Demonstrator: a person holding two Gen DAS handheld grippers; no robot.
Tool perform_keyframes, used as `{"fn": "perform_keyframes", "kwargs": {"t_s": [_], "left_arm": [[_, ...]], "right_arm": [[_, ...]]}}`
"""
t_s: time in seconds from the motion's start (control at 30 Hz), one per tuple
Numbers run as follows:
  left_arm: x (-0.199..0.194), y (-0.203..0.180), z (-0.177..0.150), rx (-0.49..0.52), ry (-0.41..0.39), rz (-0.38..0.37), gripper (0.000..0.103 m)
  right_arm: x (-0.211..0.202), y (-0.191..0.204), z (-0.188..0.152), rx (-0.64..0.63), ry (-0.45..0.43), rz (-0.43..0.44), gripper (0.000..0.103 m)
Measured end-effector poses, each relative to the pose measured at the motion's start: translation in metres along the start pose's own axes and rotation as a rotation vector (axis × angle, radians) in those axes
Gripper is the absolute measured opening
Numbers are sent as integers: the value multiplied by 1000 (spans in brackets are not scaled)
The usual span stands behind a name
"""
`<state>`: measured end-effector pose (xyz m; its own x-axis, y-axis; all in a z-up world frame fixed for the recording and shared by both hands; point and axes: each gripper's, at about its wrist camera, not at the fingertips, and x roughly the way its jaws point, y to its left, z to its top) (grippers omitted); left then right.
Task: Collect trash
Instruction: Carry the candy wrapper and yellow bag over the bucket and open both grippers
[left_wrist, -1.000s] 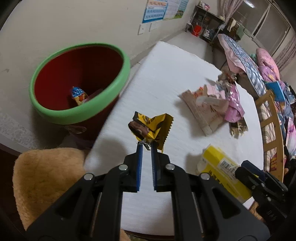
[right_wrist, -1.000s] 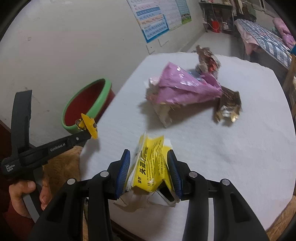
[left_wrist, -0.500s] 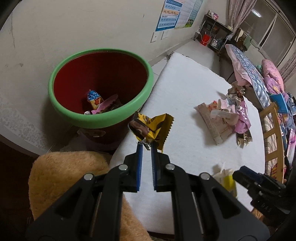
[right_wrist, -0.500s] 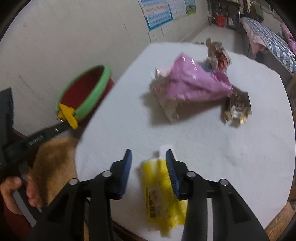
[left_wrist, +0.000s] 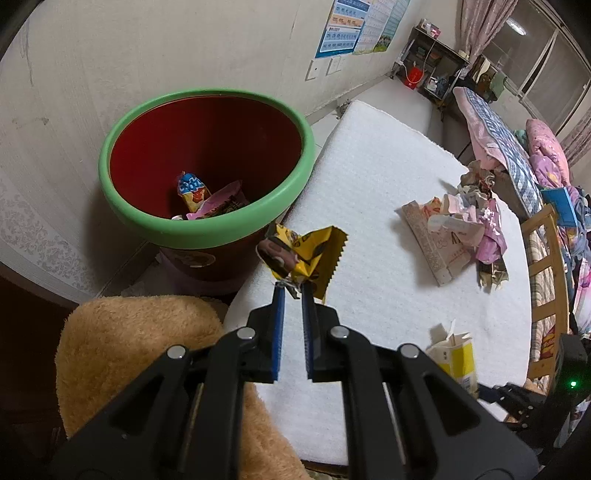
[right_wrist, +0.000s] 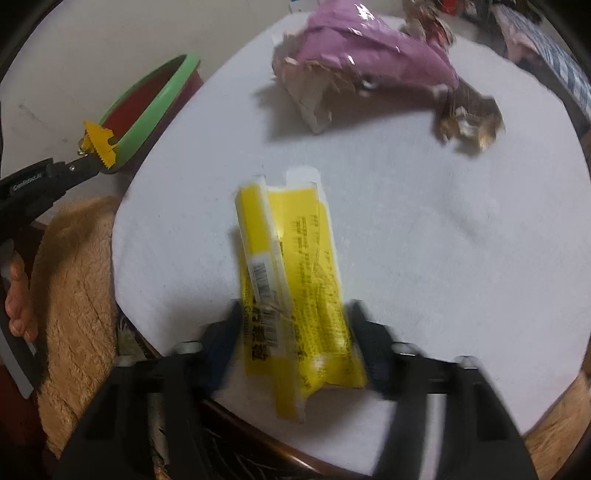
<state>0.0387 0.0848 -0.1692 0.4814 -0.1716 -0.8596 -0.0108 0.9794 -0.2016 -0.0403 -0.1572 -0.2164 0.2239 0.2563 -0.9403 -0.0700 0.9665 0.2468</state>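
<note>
My left gripper (left_wrist: 293, 290) is shut on a crumpled yellow and brown candy wrapper (left_wrist: 303, 254). It holds the wrapper in the air just right of the red bin with the green rim (left_wrist: 207, 232), which has a few wrappers inside. The wrapper also shows in the right wrist view (right_wrist: 98, 146) against the bin rim (right_wrist: 147, 107). My right gripper (right_wrist: 295, 317) is open, its jaws either side of a flattened yellow carton (right_wrist: 295, 273) on the white table (right_wrist: 424, 229); the view is blurred. The carton also shows in the left wrist view (left_wrist: 456, 356).
A pile of trash lies farther back on the table: a pink foil bag (right_wrist: 373, 51), a torn paper carton (right_wrist: 310, 99) and a crumpled brown wrapper (right_wrist: 469, 122). A tan plush seat (left_wrist: 133, 354) sits by the near table edge. A wooden chair (left_wrist: 546, 295) stands on the right.
My left gripper has carried the candy wrapper left toward the bin. My right gripper has let go of the yellow carton, which now lies on the table, and has drawn back.
</note>
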Motion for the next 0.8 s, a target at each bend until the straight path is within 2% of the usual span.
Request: {"fn": "perform_keyframes", "kwargs": {"t_s": [0.13, 0.3, 0.53, 0.8], "left_arm": [[-1, 2, 2, -8, -7, 5, 9], [-2, 9, 7, -24, -19, 12, 9], [-14, 27, 24, -46, -67, 25, 9], [-22, 60, 61, -80, -129, 60, 9]], "right_arm": [[-11, -3, 5, 37, -47, 47, 39], [-30, 5, 28, 50, -109, 89, 39], [-38, 42, 75, 17, -170, 179, 40], [-55, 92, 142, -65, -256, 228, 41]]}}
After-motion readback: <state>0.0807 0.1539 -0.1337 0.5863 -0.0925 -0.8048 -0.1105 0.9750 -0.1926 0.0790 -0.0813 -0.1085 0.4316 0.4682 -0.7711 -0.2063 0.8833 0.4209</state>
